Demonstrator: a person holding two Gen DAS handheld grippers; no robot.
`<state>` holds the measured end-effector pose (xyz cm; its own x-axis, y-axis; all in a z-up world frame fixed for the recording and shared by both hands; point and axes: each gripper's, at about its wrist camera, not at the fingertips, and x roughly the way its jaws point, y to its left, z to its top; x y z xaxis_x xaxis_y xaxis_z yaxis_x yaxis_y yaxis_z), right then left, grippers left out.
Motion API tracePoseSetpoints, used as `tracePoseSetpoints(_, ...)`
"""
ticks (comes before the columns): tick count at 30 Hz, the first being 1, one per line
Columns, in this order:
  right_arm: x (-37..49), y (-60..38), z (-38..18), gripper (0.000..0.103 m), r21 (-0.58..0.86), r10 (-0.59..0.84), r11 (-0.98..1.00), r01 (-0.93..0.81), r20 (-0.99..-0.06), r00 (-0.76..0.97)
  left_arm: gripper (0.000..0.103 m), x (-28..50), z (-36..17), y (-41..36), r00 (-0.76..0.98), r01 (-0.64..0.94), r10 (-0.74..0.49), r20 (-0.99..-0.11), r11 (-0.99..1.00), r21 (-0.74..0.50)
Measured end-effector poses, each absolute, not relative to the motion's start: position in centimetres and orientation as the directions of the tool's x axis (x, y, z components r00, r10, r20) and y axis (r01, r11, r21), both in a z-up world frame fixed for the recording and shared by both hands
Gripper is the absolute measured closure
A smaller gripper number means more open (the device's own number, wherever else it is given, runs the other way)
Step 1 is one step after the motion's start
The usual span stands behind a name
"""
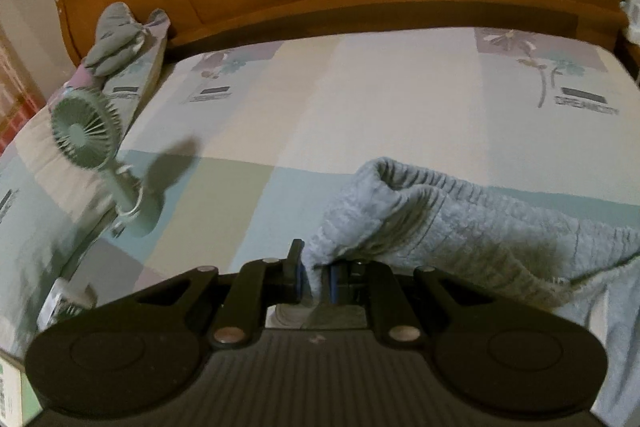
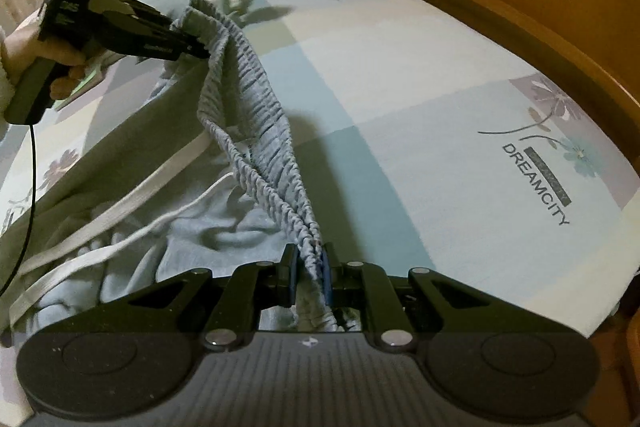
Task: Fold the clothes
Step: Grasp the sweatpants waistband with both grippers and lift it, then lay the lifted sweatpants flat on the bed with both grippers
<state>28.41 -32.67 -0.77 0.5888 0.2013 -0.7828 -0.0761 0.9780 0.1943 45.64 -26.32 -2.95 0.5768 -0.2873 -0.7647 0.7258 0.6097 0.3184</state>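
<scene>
fan (image 1: 86, 131) smeared by blur, grey garment (image 1: 500, 227) cut off at right edge

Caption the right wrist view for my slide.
Both tongs stretch a grey ribbed waistband above the patchwork bedsheet.

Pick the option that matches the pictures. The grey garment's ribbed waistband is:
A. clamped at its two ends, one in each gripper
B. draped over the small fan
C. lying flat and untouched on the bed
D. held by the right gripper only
A: in the right wrist view the ribbed waistband runs from the left gripper to the right gripper, each shut on it.
</scene>
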Motion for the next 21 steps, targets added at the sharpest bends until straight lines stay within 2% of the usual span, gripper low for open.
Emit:
tracePoseSetpoints(11, 34.0, -38.2, -1.9, 0.089, 0.24, 0.176, 0.971, 0.021, -0.765, 0.62, 0.093, 50.3, -6.1, -31.8, 0.587, 0.699, -0.243, -0.772, 0.633, 0.332)
tracePoseSetpoints(17, 36.5, -39.5, -4.3, 0.089, 0.242, 0.16, 0.968, 0.062, -0.792, 0.59, 0.093, 52.1, -9.0, -33.1, 0.576, 0.678, -0.199, -0.792, 0.658, 0.328)
tracePoseSetpoints(19, 36.8, -39.6, -4.9, 0.088, 0.256, 0.174, 0.965, 0.06, -0.794, 0.582, 0.089, 52.3, -10.3, -33.6, 0.563, 0.685, -0.174, -0.808, 0.646, 0.338)
tracePoseSetpoints(21, 36.4, -40.2, -4.8, 0.078, 0.279, 0.189, 0.958, 0.066, -0.789, 0.585, 0.085, 52.0, -10.2, -33.6, 0.57, 0.682, -0.173, -0.803, 0.645, 0.345)
